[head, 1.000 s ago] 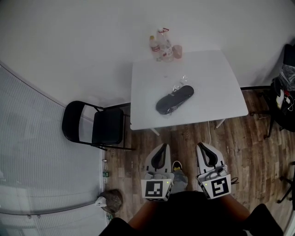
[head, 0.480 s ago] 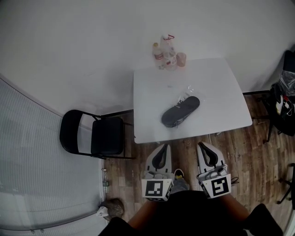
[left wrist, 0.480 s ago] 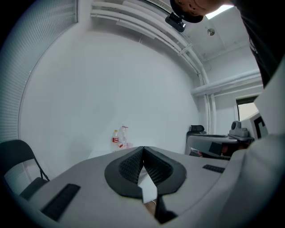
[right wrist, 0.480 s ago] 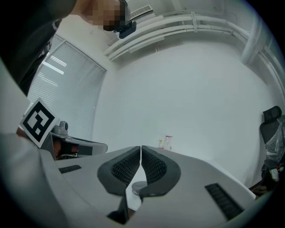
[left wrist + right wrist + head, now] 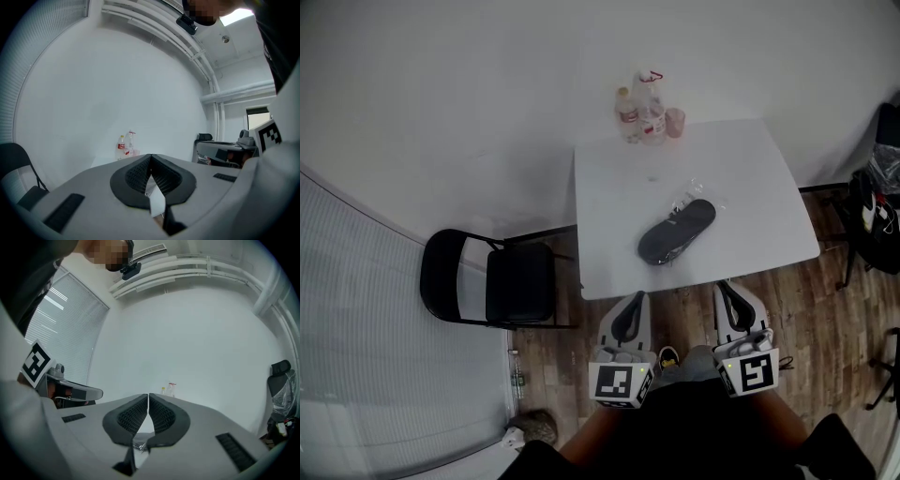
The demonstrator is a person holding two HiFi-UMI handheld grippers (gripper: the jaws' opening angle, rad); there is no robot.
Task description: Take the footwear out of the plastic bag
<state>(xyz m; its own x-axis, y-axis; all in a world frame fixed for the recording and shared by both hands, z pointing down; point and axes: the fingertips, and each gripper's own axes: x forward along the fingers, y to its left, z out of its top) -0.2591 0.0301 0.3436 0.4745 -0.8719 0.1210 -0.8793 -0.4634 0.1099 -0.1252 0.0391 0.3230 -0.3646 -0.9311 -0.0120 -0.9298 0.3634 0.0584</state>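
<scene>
Head view: we are recording one dark shoe lying in one clear plastic bag on the white table. Two red-labelled bottles, print unreadable. We are holding the left gripper and right gripper pressed together, empty.

Black footwear, white table, black chair, brown wood-grain floor

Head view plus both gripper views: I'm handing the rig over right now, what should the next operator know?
Left hand-held gripper: shut, empty.
Right hand-held gripper: shut, empty.
Both are held short of the table, touching nothing.
Dark shoe lies mid-table, seemingly inside the clear plastic bag.
Done: nothing.
Left: reach the bag, open it, pull the shoe out.
</scene>
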